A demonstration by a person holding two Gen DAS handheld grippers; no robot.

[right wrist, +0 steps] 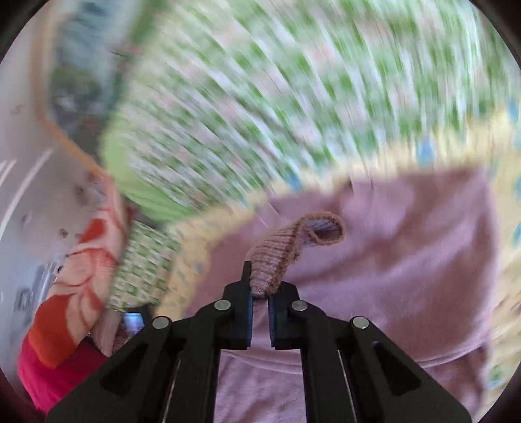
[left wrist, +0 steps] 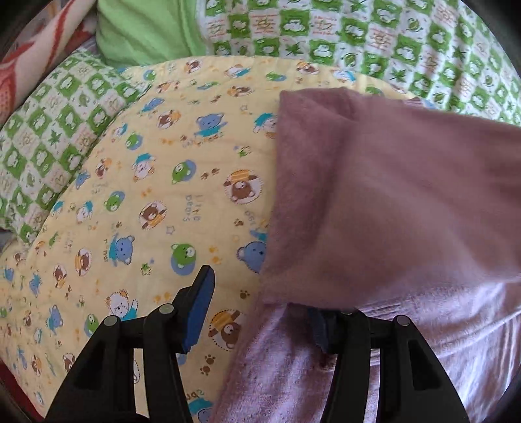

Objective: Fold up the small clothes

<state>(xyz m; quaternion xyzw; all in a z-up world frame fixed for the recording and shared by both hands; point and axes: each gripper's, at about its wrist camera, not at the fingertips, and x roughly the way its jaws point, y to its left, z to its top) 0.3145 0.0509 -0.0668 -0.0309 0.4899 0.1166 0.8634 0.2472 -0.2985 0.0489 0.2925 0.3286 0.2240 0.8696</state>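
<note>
A small mauve fleece garment (left wrist: 390, 201) lies on a yellow bear-print quilt (left wrist: 146, 182). A folded part of it hangs across the right of the left wrist view. My left gripper (left wrist: 260, 312) is open at the garment's left edge; its left pad (left wrist: 198, 312) is bare and the right finger is hidden under the cloth. My right gripper (right wrist: 260, 289) is shut on the garment's ribbed cuff (right wrist: 280, 253) and holds the sleeve over the garment's body (right wrist: 390, 253). The right wrist view is blurred by motion.
A green-and-white checked quilt (left wrist: 374, 35) lies behind and to the left of the yellow quilt. A plain green cloth (left wrist: 143, 29) is at the back. An orange and red patterned blanket (right wrist: 75, 293) lies at the left.
</note>
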